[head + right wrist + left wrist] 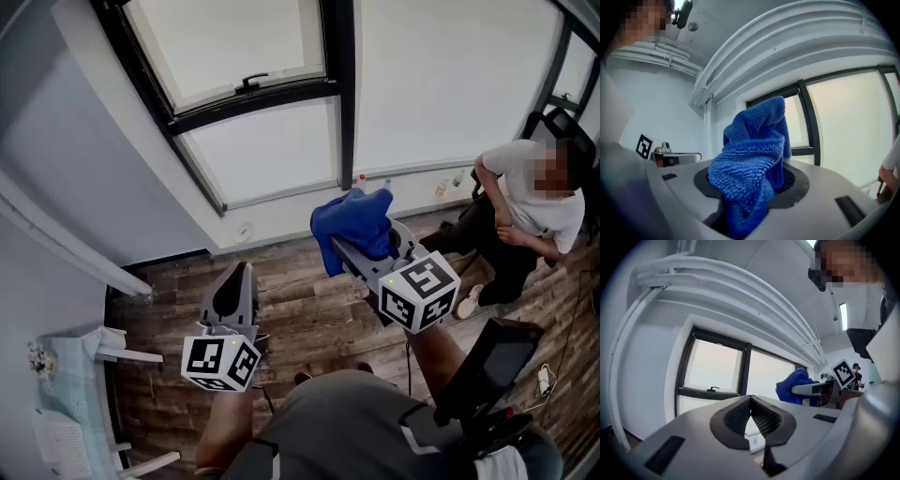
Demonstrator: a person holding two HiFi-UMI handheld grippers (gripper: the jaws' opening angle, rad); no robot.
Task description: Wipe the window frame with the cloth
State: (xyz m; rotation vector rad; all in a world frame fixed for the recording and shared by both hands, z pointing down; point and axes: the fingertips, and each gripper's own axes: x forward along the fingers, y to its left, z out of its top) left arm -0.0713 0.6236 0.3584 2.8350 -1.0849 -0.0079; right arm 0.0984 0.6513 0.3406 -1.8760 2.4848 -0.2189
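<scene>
The left gripper [750, 403] is clenched shut on nothing, at 7 o'clock in the head view. Print on the paper [58, 424] at 8 o'clock is too blurry to read. The right gripper [757, 187] is clamped on the blue cloth [752, 157], its jaw tips buried under it. The black window frame [343, 94] is seen behind at 12 o'clock.
</scene>
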